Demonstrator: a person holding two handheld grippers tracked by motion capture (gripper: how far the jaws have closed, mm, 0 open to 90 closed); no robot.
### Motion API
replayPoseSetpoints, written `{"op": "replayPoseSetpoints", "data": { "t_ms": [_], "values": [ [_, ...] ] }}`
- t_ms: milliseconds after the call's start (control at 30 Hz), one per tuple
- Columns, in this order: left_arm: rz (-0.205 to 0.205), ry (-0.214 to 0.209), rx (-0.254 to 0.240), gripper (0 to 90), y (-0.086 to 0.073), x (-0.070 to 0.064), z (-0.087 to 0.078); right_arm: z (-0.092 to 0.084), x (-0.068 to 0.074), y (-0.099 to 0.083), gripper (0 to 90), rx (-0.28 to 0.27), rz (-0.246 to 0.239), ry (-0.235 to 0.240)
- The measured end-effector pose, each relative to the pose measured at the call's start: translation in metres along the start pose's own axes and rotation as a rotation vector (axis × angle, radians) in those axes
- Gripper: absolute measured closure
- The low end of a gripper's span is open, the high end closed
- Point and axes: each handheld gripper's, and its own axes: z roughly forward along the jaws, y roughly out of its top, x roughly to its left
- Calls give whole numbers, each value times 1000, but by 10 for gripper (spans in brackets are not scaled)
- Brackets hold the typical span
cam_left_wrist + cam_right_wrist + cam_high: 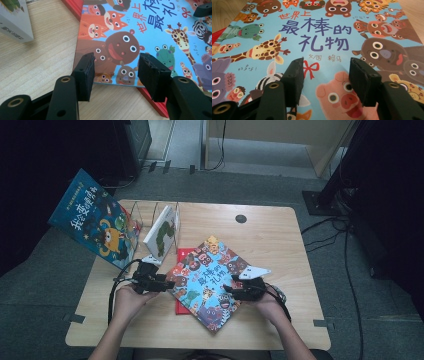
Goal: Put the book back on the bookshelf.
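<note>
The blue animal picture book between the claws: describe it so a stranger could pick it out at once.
On the light wooden table, look at the middle, in front of the wire book rack. There the flat blue picture book crowded with cartoon animals lies face up and askew on a red book. Unlike the white book standing in the rack, it lies flat.

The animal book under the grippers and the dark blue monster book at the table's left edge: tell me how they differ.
1. The animal book lies flat on the table, on a red book; the monster book stands tilted, propped at the table's left edge.
2. The animal book has a light blue cover crowded with animal faces; the monster book is dark blue with one orange creature.
3. Both grippers flank the animal book; none is near the monster book.

Both are picture books with Chinese titles.
</note>
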Motion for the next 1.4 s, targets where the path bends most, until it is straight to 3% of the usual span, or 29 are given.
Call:
{"op": "replayPoseSetpoints", "data": {
  "t_ms": [133,267,367,533,667,833,900,967,1033,1067,1233,1400],
  "values": [
    [12,15,23,483,-1,0,5,-2,-1,-1,506,-1,-1,-9],
    [-8,3,4,489,-3,1,6,-4,-2,-2,558,-2,4,-18],
    [19,39,-10,512,-7,-2,6,-5,-4,-3,592,-7,21,-7],
    [4,16,-22,509,-9,1,6,-7,-6,-4,647,-7,39,-4],
    [-5,27,-27,517,-9,0,6,-9,-6,-6,714,-5,49,-1],
    [-34,5,-43,456,-11,-1,6,-13,-6,-8,853,5,42,-8],
    [-26,8,-54,428,-13,-2,7,-15,-7,-10,900,5,48,-14],
    [-28,9,-61,432,-14,-2,7,-16,-8,-11,900,5,53,-12],
    [-26,15,-59,462,-14,0,6,-18,-8,-12,900,8,62,-13],
    [-23,31,-60,522,-14,1,5,-18,-9,-12,900,8,63,-12],
    [-63,28,-35,704,-10,11,3,-21,-10,-14,900,6,72,-18],
    [-52,56,-36,750,-8,18,-1,-25,-13,-16,900,9,82,-27]
  ]
}}
